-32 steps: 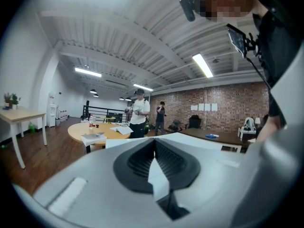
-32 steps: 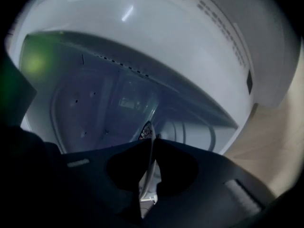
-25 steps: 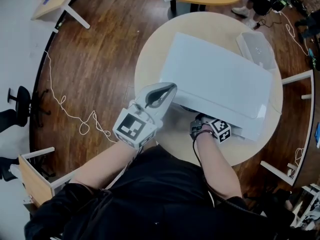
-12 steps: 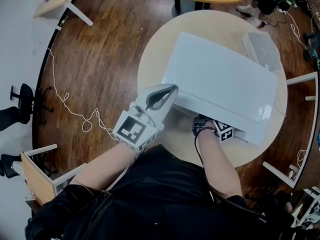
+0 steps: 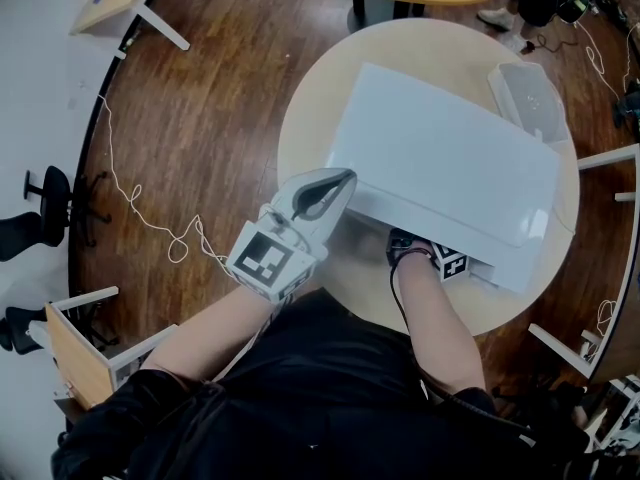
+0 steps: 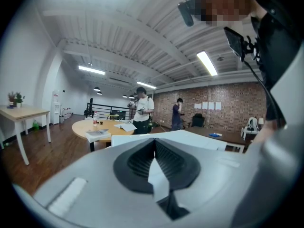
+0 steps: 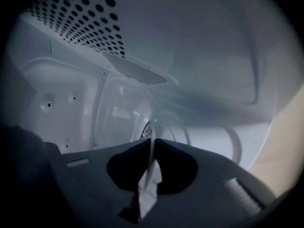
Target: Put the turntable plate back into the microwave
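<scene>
Fingers [image 7: 175, 167]: R gripper [image 7: 153, 142] nips clear round glass plate [image 7: 121, 113]; L gripper [image 5: 335, 183] closed, empty.
Do: level plate, centre inside white boxy microwave [image 5: 450, 168] — release slow.

I see a dark wooden floor [image 5: 200, 118] under a pale round table [image 5: 310, 118]. A white cable [image 5: 130, 208] trails over the boards near a black office chair [image 5: 45, 203]. The far wall [image 6: 228, 113] is brick. Strip lights [image 6: 206, 63] burn on a white ribbed ceiling [image 6: 118, 27].
</scene>
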Motion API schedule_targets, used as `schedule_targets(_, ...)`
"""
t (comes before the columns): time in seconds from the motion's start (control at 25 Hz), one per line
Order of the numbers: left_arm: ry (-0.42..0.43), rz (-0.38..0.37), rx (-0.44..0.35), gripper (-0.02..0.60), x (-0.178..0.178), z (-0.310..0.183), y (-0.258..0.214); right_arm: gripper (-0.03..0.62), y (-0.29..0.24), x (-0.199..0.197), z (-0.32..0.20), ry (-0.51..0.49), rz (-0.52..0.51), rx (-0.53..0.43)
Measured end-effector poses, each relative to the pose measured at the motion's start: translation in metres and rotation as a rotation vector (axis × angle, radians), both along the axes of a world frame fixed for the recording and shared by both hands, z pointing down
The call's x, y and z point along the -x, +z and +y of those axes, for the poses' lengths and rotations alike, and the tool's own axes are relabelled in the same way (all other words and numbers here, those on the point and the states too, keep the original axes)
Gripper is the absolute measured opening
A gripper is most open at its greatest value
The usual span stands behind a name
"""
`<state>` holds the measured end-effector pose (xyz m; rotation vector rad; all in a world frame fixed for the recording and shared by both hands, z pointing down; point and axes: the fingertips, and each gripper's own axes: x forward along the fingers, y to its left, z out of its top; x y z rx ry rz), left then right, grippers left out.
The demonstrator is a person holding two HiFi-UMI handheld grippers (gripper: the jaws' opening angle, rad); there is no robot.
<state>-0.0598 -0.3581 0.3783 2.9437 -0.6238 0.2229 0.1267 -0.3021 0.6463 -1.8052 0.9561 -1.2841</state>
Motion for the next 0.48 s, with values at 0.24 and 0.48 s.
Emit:
schedule_targets(0.24,-0.003,0.005,0.003,0.006,-0.0011,-0.0018,-0.0003,0.031,0.005,-0.0011,-0.0003,0.021,-0.016,0.019)
schedule_targets(0.48,-0.02,0.025,-0.02,0.006,0.0025,-0.0048,0.0,0.039,0.0084,-0.005,-0.0023,0.033,-0.031,0.017)
